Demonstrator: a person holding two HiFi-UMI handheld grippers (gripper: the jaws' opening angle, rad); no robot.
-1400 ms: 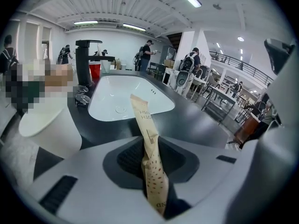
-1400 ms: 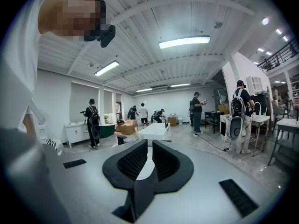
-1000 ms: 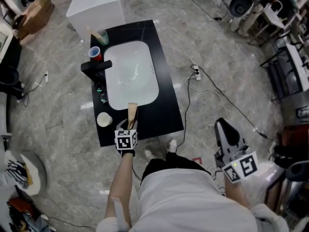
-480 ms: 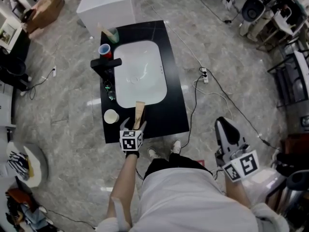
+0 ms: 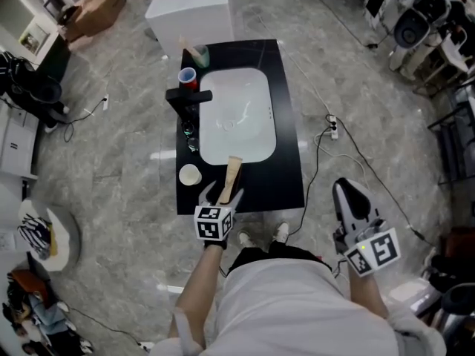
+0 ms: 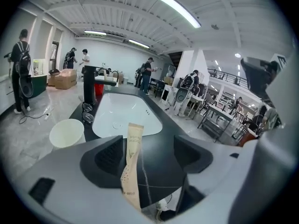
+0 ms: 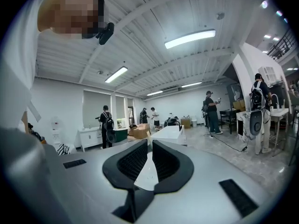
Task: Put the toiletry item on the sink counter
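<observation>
The toiletry item, a slim tan packet (image 5: 231,175), lies on the black sink counter (image 5: 288,132) at the near rim of the white basin (image 5: 237,117). My left gripper (image 5: 221,194) hovers just above its near end. The jaws have just been opening and now stand wide. In the left gripper view the packet (image 6: 132,158) shows between the spread jaws of that gripper (image 6: 149,149), close to the left one, and neither pad presses on it. My right gripper (image 5: 349,196) hangs off to the right over the floor, and its own view shows the gripper (image 7: 150,146) with jaws together and nothing held.
A white paper cup (image 5: 190,174) stands left of the packet. Further along the counter's left side are glasses (image 5: 190,135), a black faucet (image 5: 188,95), a red cup (image 5: 188,76) and a green holder (image 5: 199,53). A cable (image 5: 326,136) trails over the floor on the right.
My left gripper has opened and lifted back off the packet, which stays lying on the counter by the basin. The right gripper has drifted only slightly.
</observation>
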